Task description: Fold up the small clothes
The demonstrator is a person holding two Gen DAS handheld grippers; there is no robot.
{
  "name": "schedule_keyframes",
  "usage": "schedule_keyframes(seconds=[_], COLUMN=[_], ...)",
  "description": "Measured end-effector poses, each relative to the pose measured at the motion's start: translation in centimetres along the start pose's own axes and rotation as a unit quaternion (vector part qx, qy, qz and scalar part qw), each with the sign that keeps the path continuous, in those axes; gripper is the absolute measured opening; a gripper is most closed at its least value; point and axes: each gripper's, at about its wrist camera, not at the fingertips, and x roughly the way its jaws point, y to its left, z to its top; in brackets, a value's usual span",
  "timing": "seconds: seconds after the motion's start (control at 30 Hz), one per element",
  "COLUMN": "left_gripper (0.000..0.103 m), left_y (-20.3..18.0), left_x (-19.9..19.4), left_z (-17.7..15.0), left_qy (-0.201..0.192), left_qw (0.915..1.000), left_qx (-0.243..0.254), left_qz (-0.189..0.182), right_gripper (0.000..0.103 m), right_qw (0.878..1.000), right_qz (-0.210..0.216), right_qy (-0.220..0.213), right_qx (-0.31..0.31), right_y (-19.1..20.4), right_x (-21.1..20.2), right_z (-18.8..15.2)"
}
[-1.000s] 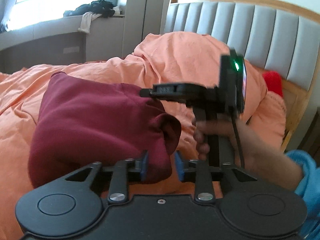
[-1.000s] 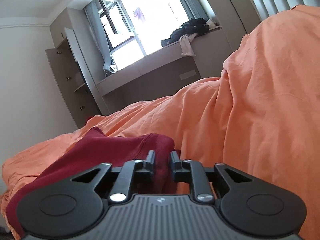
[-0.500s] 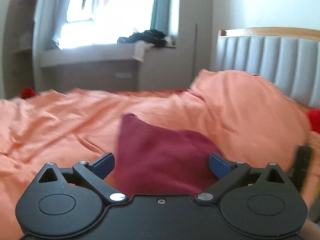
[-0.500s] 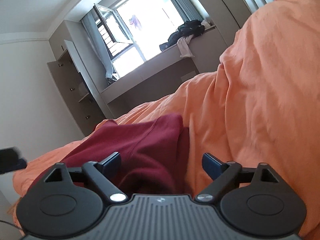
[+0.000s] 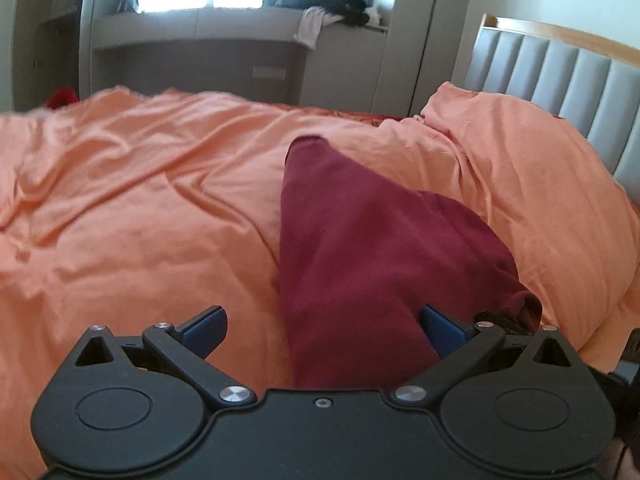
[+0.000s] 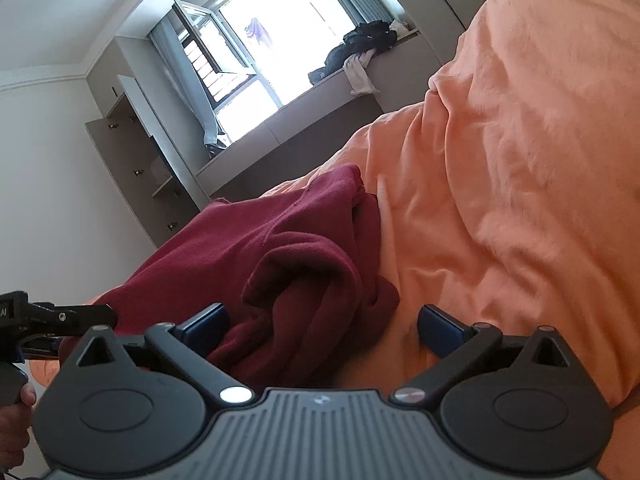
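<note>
A dark red garment lies folded on the orange duvet. In the left wrist view it runs from a far corner down to my left gripper, which is open with its blue pads wide apart just above the cloth's near edge. In the right wrist view the garment shows a bunched fold close to my right gripper, which is open and holds nothing. The left gripper also shows at the left edge of the right wrist view.
A duvet-covered pillow mound rises on the right before the grey padded headboard. A window bench with a dark clothes pile stands beyond the bed. An open wardrobe stands at the left wall.
Both grippers were shut on the red garment one second ago. Both have opened and let it go, and it now lies on the duvet. The left gripper has swung toward the window.
</note>
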Motion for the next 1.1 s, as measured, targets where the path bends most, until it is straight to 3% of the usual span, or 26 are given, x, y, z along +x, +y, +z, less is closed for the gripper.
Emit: schedule_keyframes(seconds=[0.2, 0.5, 0.7, 0.9, 1.1], left_gripper=[0.103, 0.103, 0.103, 0.103, 0.103], left_y=[1.4, 1.6, 1.9, 1.4, 1.7], left_x=[0.8, 1.0, 1.0, 0.8, 2.0], left_z=[-0.4, -0.4, -0.5, 0.2, 1.6], left_qy=[0.018, 0.022, 0.012, -0.008, -0.008], left_qw=[0.9988, 0.9982, 0.9984, 0.9981, 0.9983], left_qx=[-0.039, -0.048, -0.033, 0.005, -0.013], left_qz=[-0.023, -0.028, -0.043, -0.060, -0.057], right_gripper=[0.103, 0.103, 0.103, 0.103, 0.103], right_qw=[1.000, 1.000, 0.997, 0.993, 0.991], right_qz=[-0.001, -0.004, 0.044, 0.060, 0.078], right_qy=[-0.007, -0.026, -0.050, -0.067, -0.075], right_qx=[-0.005, -0.001, 0.035, 0.080, 0.081], right_y=[0.0, -0.1, -1.7, -3.8, -3.8], right_x=[-0.1, -1.3, -2.6, -2.1, 0.3], right_z=[-0.4, -0.9, -0.6, 1.0, 3.1])
